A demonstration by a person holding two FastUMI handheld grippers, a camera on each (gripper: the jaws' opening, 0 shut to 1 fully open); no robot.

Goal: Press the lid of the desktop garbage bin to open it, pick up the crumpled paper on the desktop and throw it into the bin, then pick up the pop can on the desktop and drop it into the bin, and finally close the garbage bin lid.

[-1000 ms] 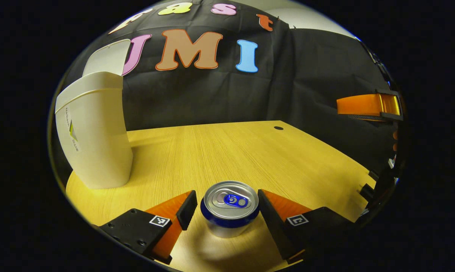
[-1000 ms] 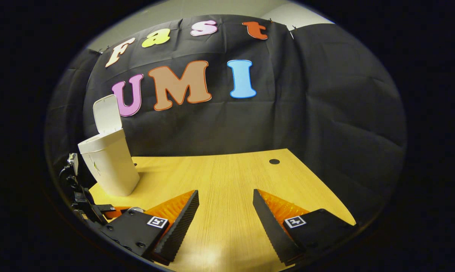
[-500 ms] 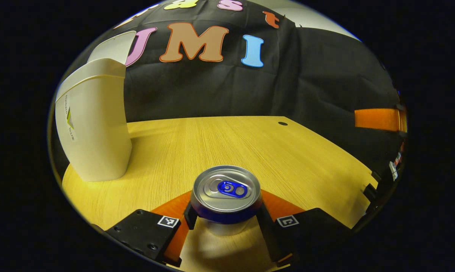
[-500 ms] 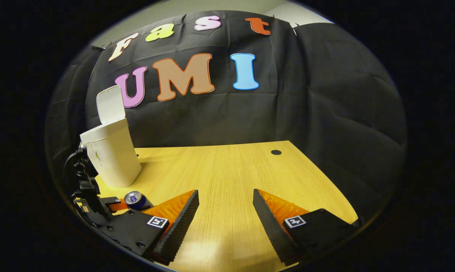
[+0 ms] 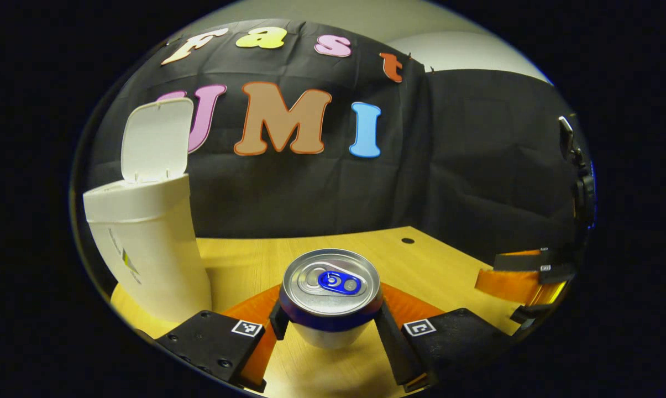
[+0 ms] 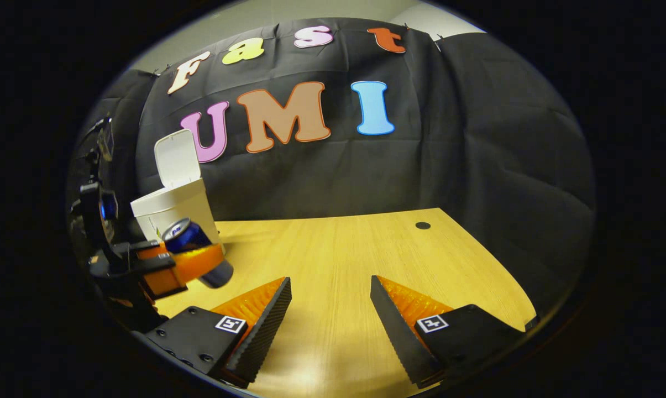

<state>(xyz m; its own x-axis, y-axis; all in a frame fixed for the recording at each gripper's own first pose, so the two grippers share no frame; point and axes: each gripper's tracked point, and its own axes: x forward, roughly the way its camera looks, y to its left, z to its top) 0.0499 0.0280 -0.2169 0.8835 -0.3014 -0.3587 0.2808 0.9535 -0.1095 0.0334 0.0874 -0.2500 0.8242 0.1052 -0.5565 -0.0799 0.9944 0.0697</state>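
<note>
Left tool point(image 5: 329, 326) clamped on pop can point(image 5: 330, 296) mid-body, clear of counter point(image 6: 366, 260); probably light, thin-walled, slick. Right tool point(image 6: 330, 309) wide, empty. Bin point(image 5: 147, 243) lid up.

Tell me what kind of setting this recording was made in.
Most likely a staged recording booth, not a real home: black cloth wall behind a bare wooden desk, with just a small white bin, lid up, and a pop can held in the left gripper.

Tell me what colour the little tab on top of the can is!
Blue, on the silver-topped pop can; left gripper view shows it best.
</note>
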